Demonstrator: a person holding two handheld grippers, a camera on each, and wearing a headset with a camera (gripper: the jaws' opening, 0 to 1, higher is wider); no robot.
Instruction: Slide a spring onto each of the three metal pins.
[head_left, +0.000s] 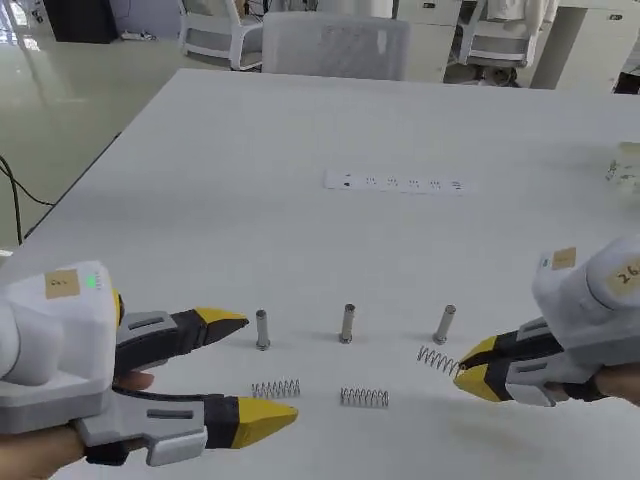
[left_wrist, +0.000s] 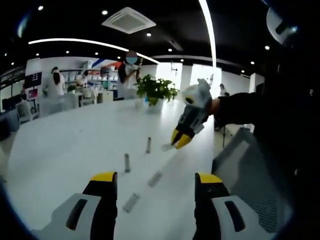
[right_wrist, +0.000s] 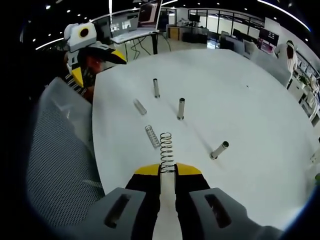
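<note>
The right gripper (head_left: 468, 372) was closed on one end of a coil spring (head_left: 437, 359), which pointed toward the right-hand pin (head_left: 445, 323) just beside it. The spring looked light, flexible and apt to flick free, and the end grip kept its bore open. The left gripper (head_left: 270, 365) gaped wide, empty.

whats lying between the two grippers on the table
Head view: two loose springs lie flat between the left gripper and the right gripper; the three pins stand just behind.
</note>
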